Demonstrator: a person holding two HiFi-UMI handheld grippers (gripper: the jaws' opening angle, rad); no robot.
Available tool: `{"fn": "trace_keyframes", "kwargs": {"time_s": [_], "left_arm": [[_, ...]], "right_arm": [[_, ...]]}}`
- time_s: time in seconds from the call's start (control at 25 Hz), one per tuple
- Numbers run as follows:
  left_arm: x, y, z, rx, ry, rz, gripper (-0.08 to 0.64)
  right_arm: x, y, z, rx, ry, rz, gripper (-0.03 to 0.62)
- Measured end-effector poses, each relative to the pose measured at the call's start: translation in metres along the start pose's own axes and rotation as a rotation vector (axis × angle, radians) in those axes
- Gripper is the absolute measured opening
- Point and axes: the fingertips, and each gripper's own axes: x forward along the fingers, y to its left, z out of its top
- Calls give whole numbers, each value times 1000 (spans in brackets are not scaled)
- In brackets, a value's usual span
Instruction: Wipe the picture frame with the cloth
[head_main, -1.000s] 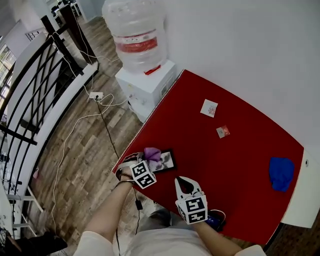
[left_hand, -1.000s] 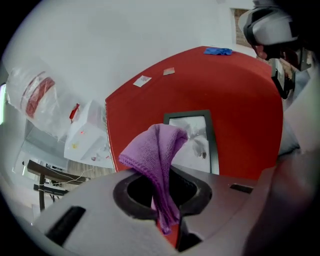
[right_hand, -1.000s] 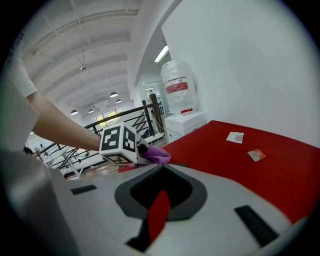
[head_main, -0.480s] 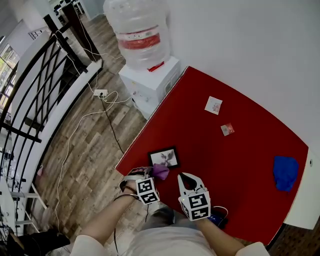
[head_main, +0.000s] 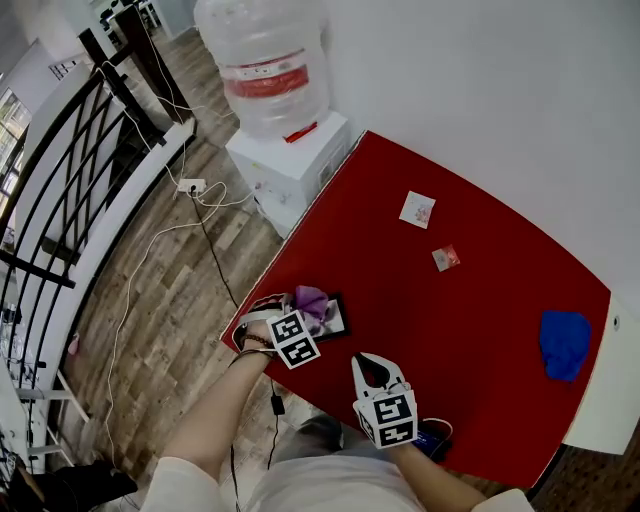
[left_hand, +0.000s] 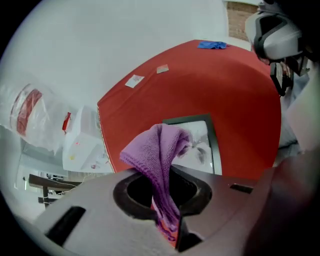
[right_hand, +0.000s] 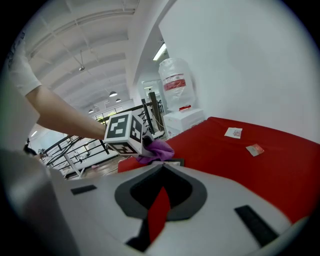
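Two grippers hover by the near-left corner of the red table (head_main: 470, 320). The left gripper (head_main: 298, 312) pinches the purple cloth (head_main: 310, 299) over the picture frame (head_main: 338, 321). The right gripper (head_main: 372, 366) has its jaws pressed together, empty. A water dispenser (head_main: 285, 165) stands on the wooden floor (head_main: 170, 290).

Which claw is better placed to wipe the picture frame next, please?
Left: the left claw is shut on the purple cloth over the picture frame. The right claw is shut and empty.

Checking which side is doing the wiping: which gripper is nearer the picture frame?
Left. The left gripper, shut on the purple cloth, is at the edge of the picture frame; the right gripper sits apart from it, over bare red table nearer the person.
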Motion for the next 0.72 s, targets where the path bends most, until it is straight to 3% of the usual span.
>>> {"fn": "trace_keyframes", "kwargs": {"time_s": [0.2, 0.4, 0.56, 0.72], "left_arm": [[11, -13, 1, 55, 26, -24, 54], [-3, -59, -2, 124, 31, -62, 54], [-13, -89, -6, 112, 33, -93, 54], [-9, -80, -4, 54, 25, -79, 54]], "right_arm": [[-3, -11, -4, 19, 3, -22, 5], [0, -20, 0, 34, -11, -32, 5], [3, -18, 4, 34, -22, -25, 5], [3, -16, 2, 36, -19, -22, 5]]}}
